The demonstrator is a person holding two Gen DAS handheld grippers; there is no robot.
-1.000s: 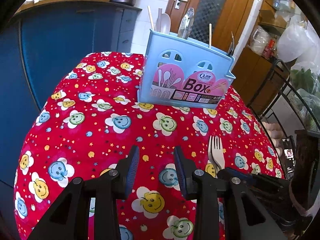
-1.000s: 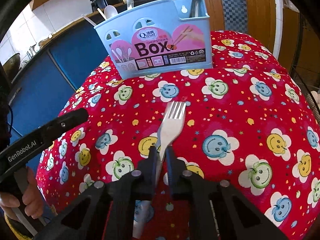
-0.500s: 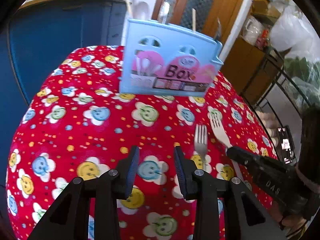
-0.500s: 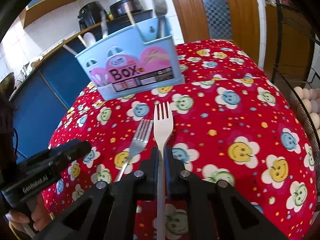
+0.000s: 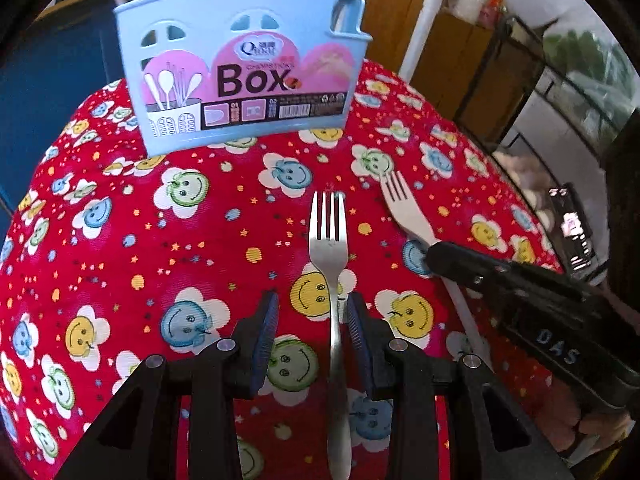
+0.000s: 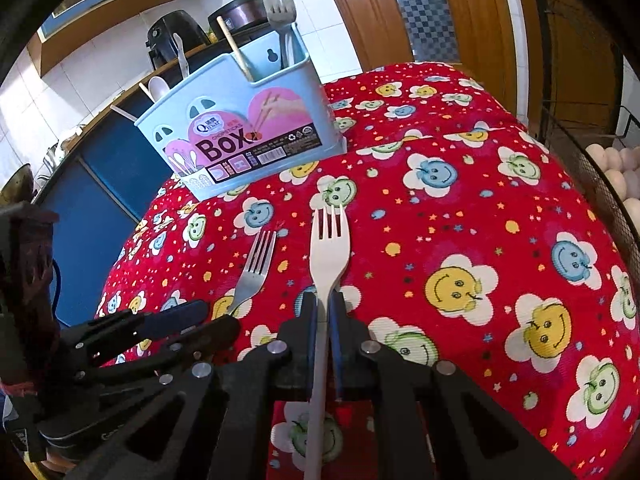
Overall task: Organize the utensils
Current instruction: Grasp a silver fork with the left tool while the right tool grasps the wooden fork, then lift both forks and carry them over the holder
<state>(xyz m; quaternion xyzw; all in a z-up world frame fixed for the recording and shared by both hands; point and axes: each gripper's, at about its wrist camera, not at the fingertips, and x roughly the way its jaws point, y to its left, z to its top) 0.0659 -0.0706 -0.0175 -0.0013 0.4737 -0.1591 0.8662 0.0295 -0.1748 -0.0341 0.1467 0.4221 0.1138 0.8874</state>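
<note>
Gripping white fork (right tool)

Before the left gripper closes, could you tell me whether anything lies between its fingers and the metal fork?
Nothing visible does. The metal fork lies on the tablecloth with its handle inside the open left gripper, nearer the right finger.

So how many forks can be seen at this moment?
3. A white plastic fork clamped in the right gripper, a metal fork lying between the open left gripper's fingers, and one standing in the blue utensil box. More may be hidden inside.
</note>
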